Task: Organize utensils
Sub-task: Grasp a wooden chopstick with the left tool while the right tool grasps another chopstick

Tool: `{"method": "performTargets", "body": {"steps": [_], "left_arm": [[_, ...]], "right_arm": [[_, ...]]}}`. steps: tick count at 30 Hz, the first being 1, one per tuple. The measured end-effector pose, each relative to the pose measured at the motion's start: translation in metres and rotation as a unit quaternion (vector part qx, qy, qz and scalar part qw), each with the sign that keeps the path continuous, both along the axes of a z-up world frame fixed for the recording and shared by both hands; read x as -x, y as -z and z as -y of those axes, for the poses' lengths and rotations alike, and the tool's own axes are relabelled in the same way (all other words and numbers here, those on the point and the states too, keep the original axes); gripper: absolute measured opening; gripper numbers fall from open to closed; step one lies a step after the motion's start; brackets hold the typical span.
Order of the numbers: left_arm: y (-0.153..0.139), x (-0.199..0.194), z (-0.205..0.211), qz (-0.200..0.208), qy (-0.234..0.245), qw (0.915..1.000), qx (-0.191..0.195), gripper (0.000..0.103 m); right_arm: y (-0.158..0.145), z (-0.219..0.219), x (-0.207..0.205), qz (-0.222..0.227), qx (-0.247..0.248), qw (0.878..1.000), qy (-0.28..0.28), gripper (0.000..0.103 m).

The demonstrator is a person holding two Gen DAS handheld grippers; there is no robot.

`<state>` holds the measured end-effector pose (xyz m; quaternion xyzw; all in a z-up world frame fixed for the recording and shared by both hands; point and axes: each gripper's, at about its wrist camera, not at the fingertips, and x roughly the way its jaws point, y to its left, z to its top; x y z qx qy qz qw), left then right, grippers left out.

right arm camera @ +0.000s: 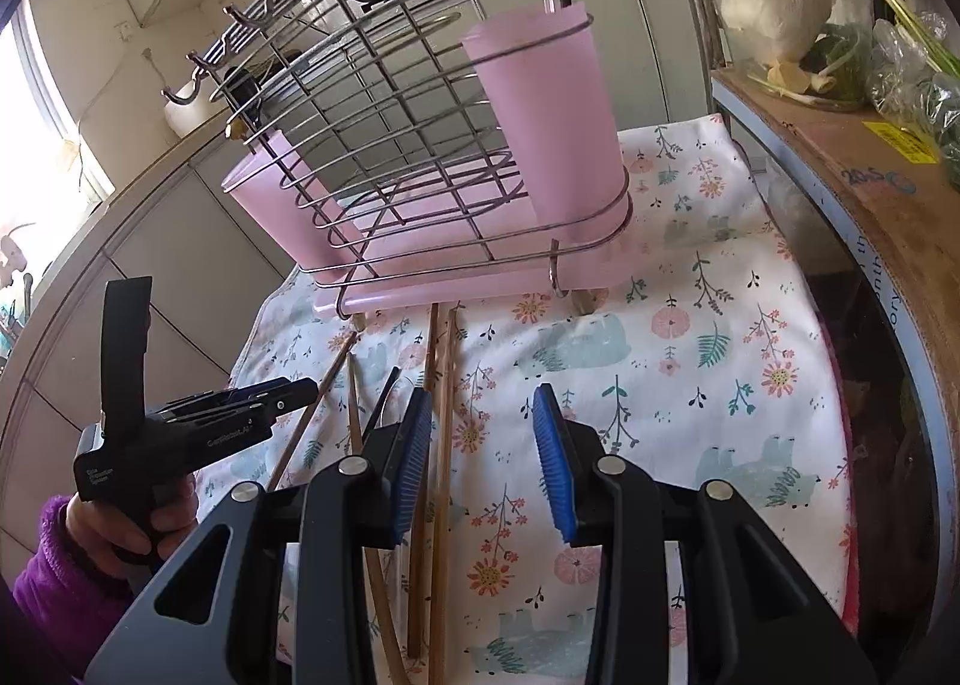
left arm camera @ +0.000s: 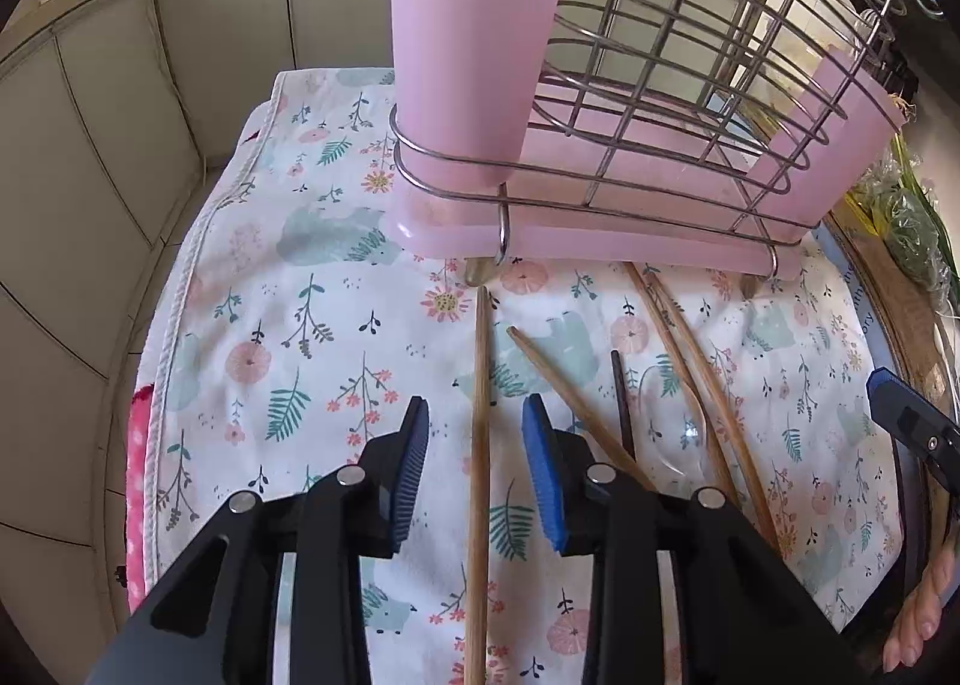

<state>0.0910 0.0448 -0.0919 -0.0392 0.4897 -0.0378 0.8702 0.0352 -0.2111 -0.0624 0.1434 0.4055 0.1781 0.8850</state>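
Chopsticks (left arm camera: pixel 480 415) are lying loose on the floral cloth (left arm camera: pixel 270 325), lower centre of frame, below the rack (left arm camera: pixel 690 85). Left hand-held gripper (left arm camera: pixel 477 469) is straddling one stick, released, likely lining up a pick. Right hand-held gripper (right arm camera: pixel 483 463) is hanging released, grasping nothing; pink cup (right arm camera: pixel 546 115) is waiting upright.

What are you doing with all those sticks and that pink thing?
A person is tidying utensils with a gripper in each hand. Wooden chopsticks and a clear plastic spoon lie loose on the flowery cloth, in front of a wire rack with a pink cup. The cup already holds two utensils. The left gripper is open with one chopstick between its fingers, not yet pinched. The right gripper is open too, holding nothing.
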Motion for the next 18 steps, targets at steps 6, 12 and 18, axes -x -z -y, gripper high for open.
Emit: {"method": "performTargets", "body": {"steps": [6, 12, 18], "left_arm": [[0.014, -0.005, -0.007, -0.019, -0.011, 0.9998, 0.005, 0.015], [0.013, -0.002, -0.018, -0.015, -0.015, 0.9995, 0.024, 0.006], [0.010, 0.004, -0.032, -0.016, -0.024, 0.9991, 0.030, 0.006]], "right_arm": [[0.010, -0.013, -0.007, -0.016, 0.005, 1.000, -0.017, 0.035], [0.024, -0.032, -0.019, -0.041, 0.015, 0.998, -0.035, 0.028], [0.036, -0.057, -0.039, -0.063, 0.043, 0.996, -0.055, 0.020]]}}
